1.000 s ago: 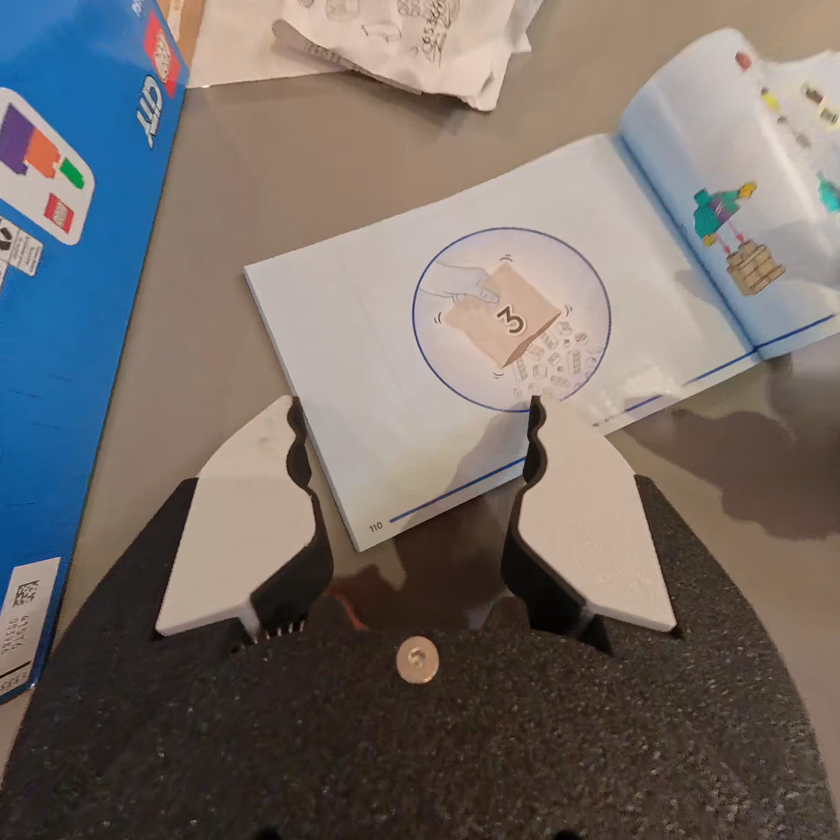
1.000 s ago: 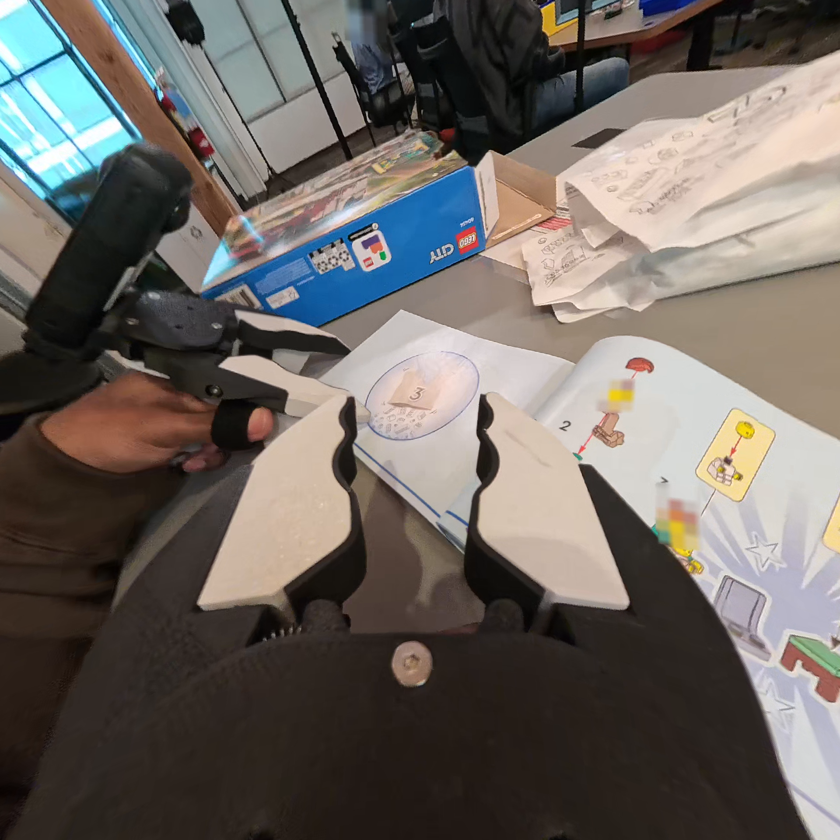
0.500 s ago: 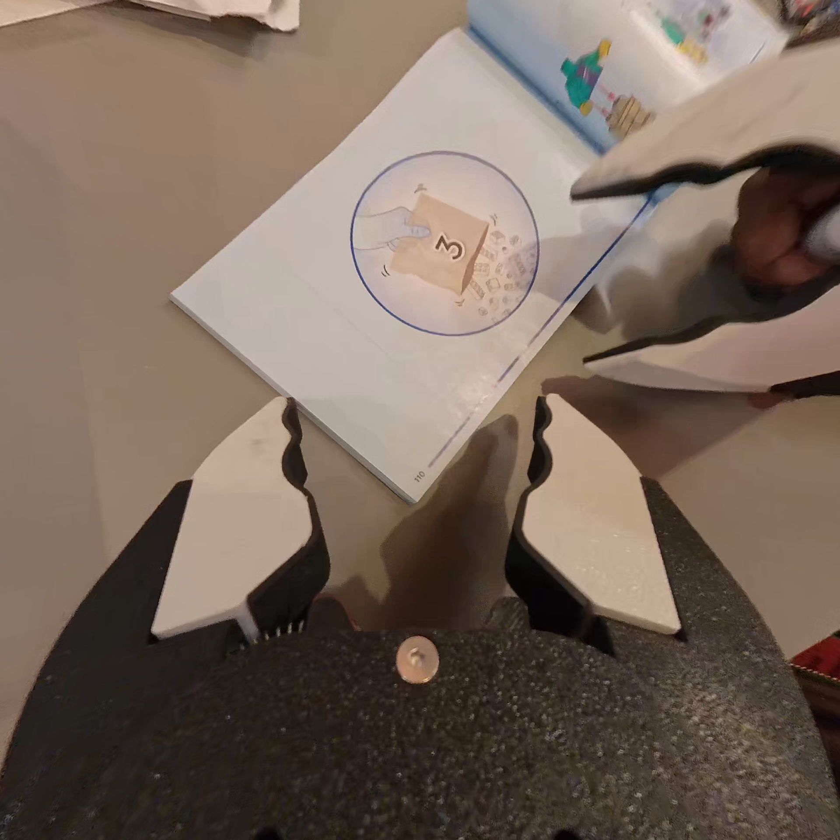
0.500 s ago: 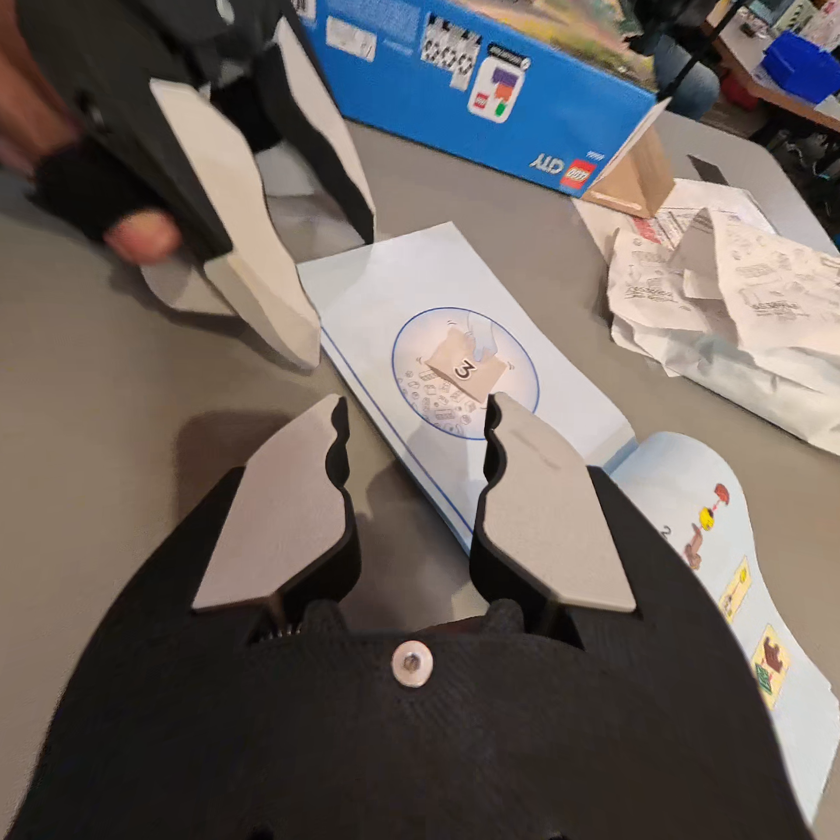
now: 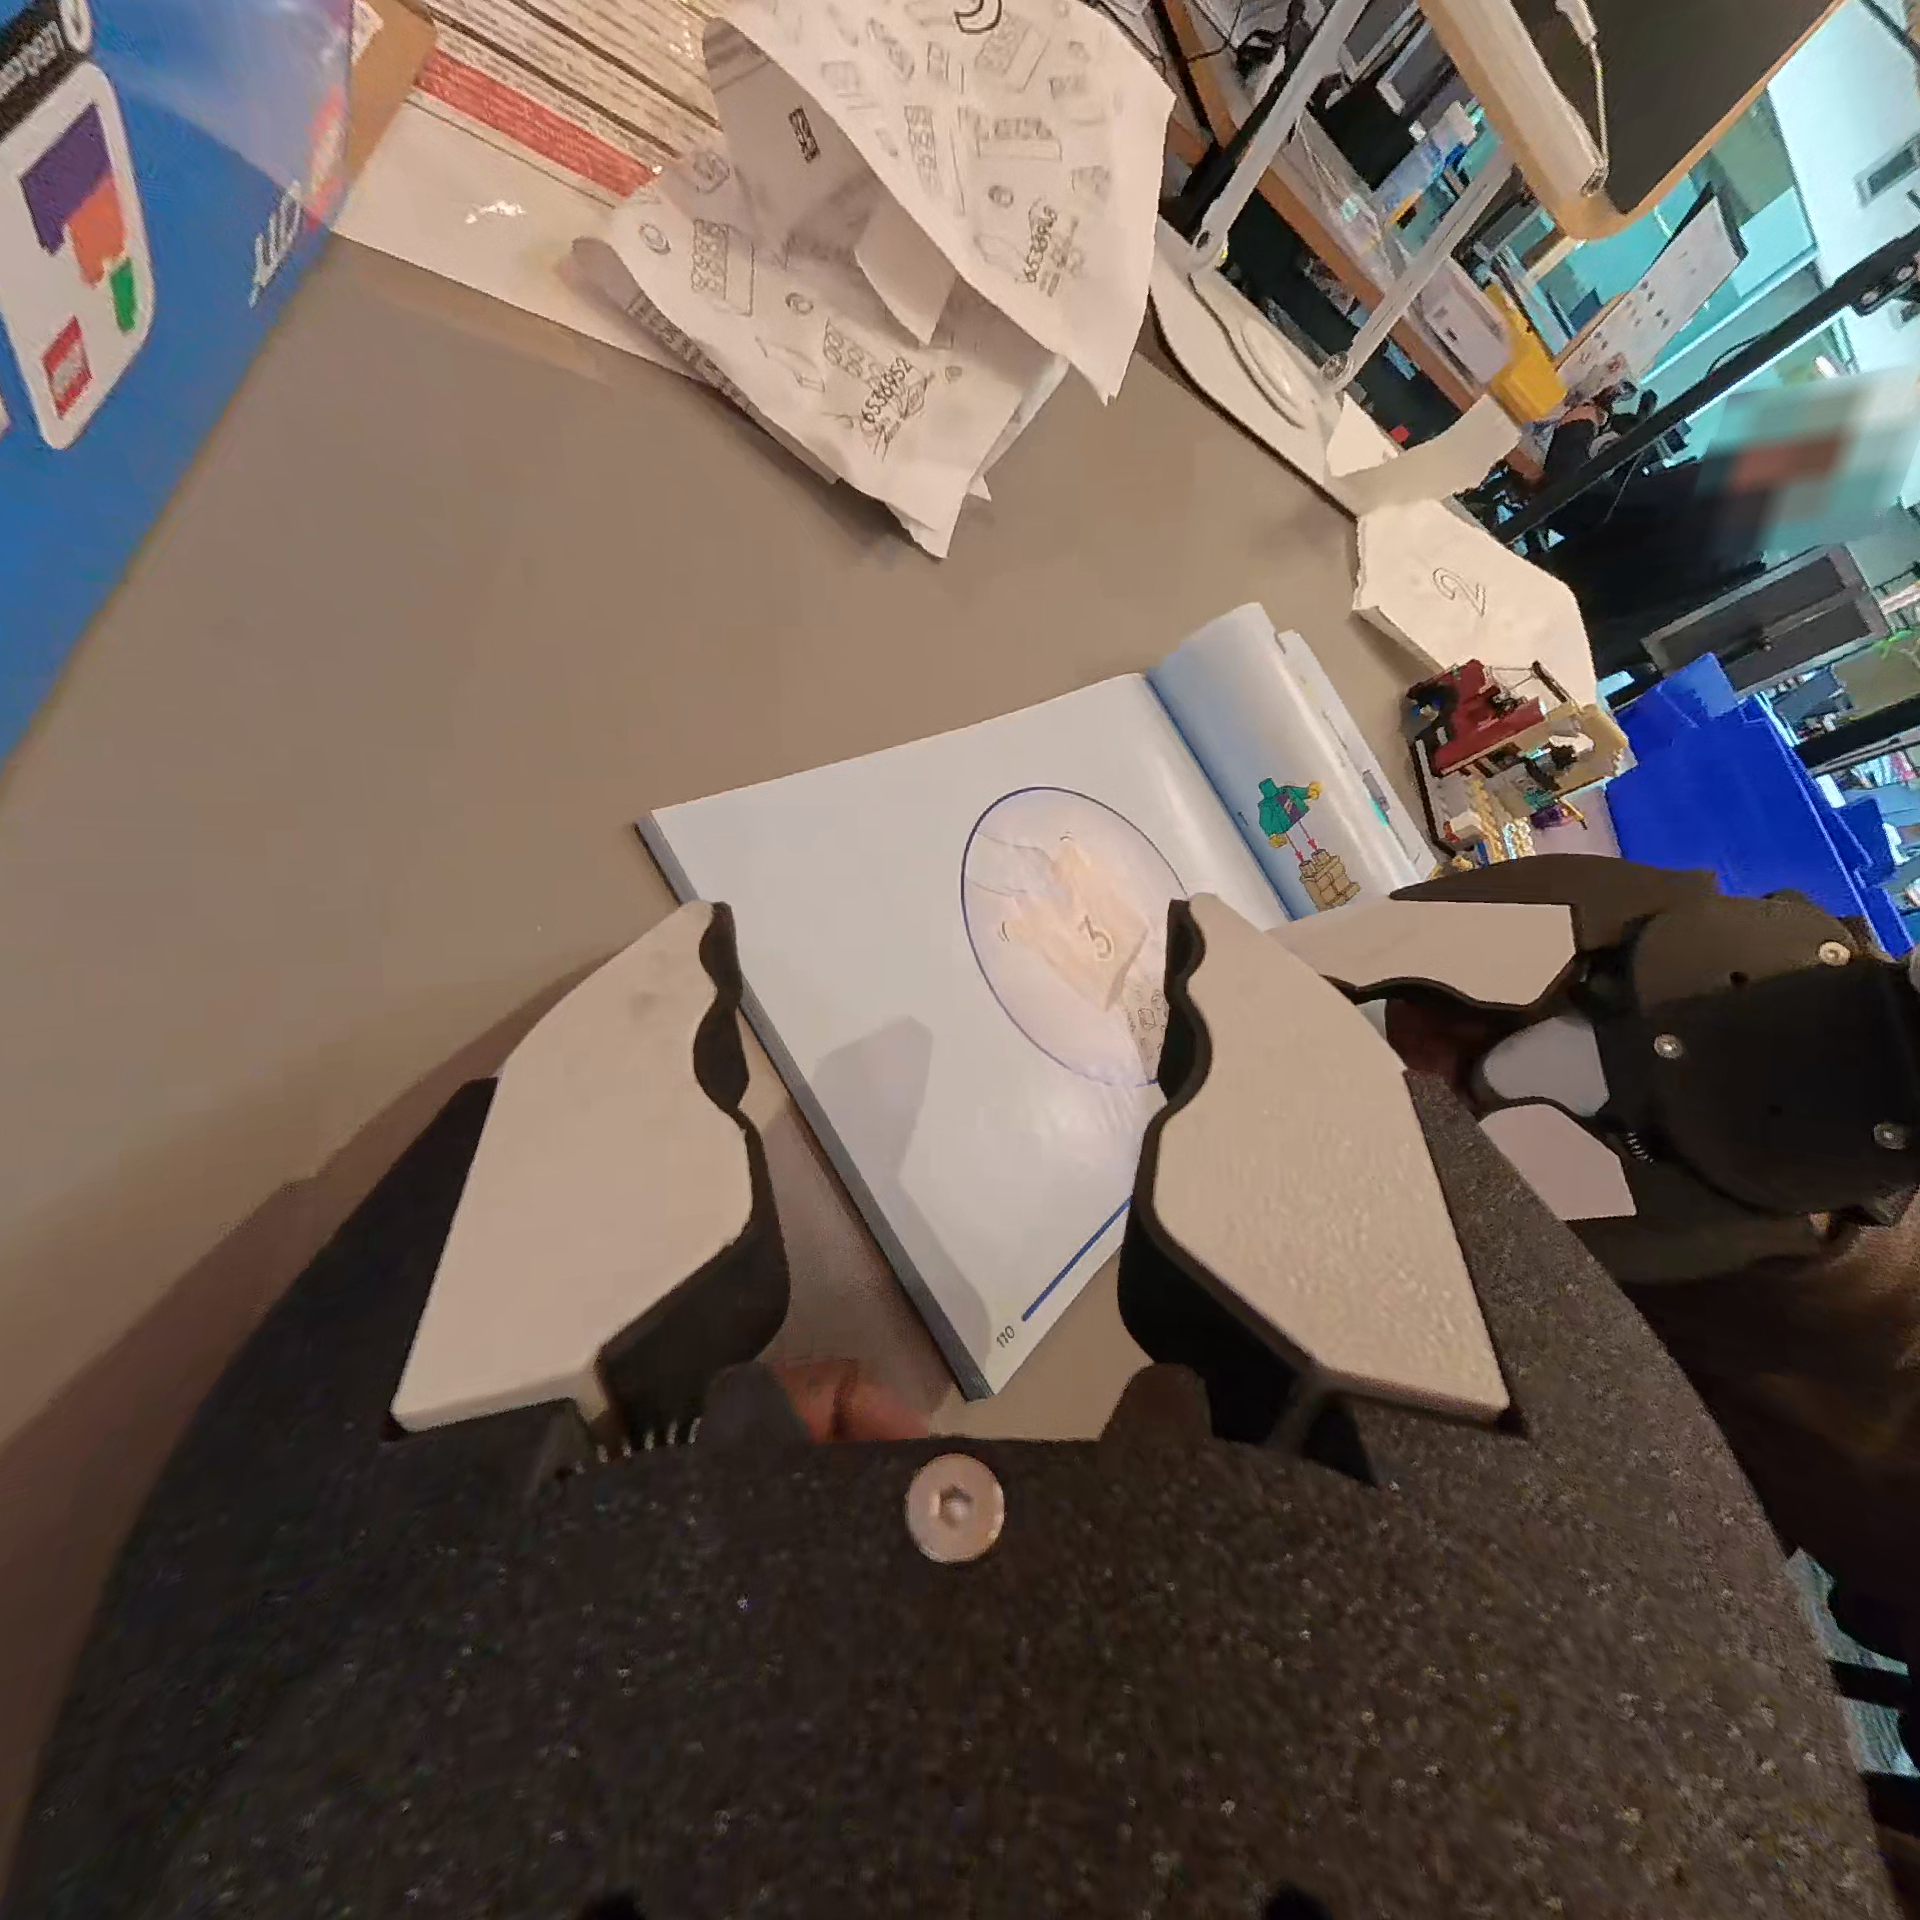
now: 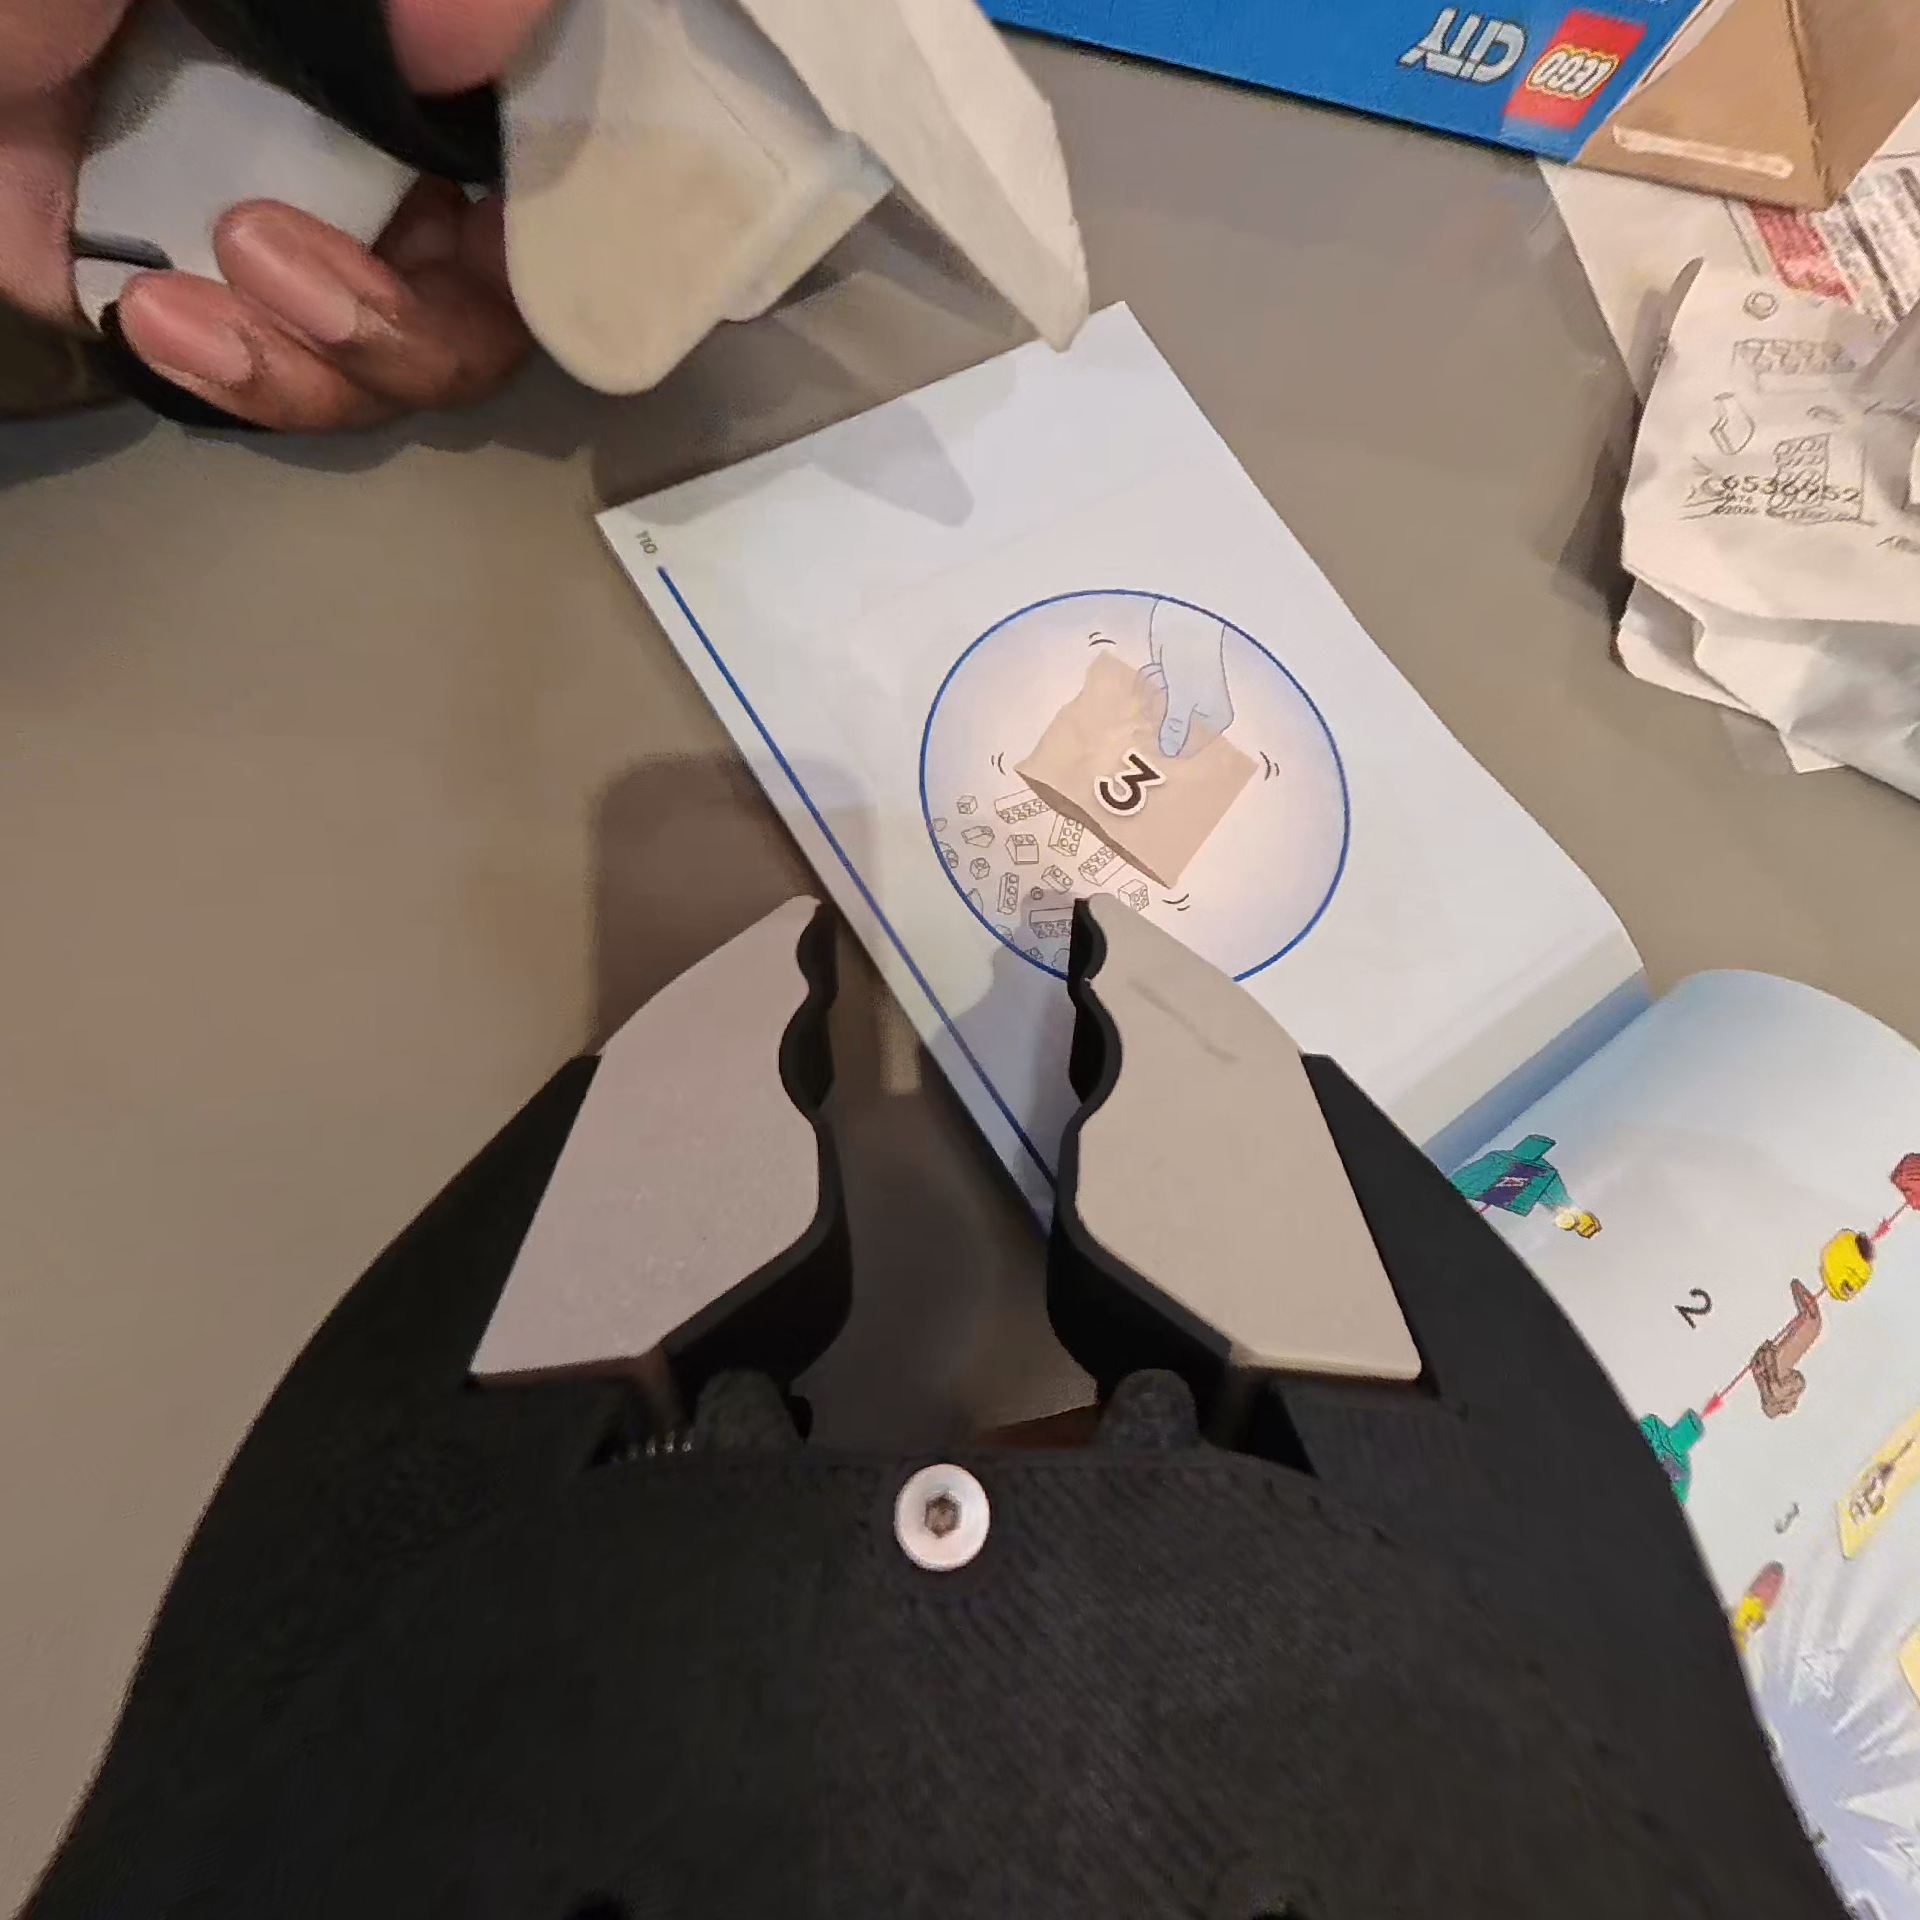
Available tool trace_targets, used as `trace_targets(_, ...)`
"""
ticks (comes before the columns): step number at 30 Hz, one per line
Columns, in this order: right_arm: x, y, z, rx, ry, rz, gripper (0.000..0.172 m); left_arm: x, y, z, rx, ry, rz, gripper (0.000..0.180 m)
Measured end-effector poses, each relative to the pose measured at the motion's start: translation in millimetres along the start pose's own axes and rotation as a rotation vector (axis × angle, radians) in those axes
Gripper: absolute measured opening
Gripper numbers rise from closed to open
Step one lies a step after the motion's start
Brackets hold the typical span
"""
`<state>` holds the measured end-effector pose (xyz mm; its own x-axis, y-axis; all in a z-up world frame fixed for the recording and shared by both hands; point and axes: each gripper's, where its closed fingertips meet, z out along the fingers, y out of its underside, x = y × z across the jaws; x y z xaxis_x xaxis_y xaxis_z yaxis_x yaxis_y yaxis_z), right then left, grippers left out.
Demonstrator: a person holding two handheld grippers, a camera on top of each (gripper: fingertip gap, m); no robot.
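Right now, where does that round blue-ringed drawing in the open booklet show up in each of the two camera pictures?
Left wrist view: the blue-ringed drawing lies just right of centre, partly behind the left gripper's right fingertip.
Right wrist view: the same drawing sits above centre, just beyond the right gripper's open fingertips.
Shared landmark: the blue toy box, at far left and at the top edge.
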<state>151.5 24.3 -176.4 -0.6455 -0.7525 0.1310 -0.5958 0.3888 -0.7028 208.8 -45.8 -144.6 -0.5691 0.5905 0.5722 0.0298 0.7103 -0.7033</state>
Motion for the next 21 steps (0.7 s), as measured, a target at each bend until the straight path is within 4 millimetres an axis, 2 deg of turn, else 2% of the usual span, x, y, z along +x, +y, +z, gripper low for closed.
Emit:
trace_targets(13, -0.2, -2.0, -3.1, 0.027, -0.058, 0.063, 0.036, -0.6, -5.2, -3.5, 0.038, 0.041, -0.046, 0.078)
trace_targets(21, 0.7, -6.2, -9.0, 0.076, -0.142, 0.162, 0.031, -1.9, -9.3, -6.4, 0.065, 0.062, -0.077, 0.078)
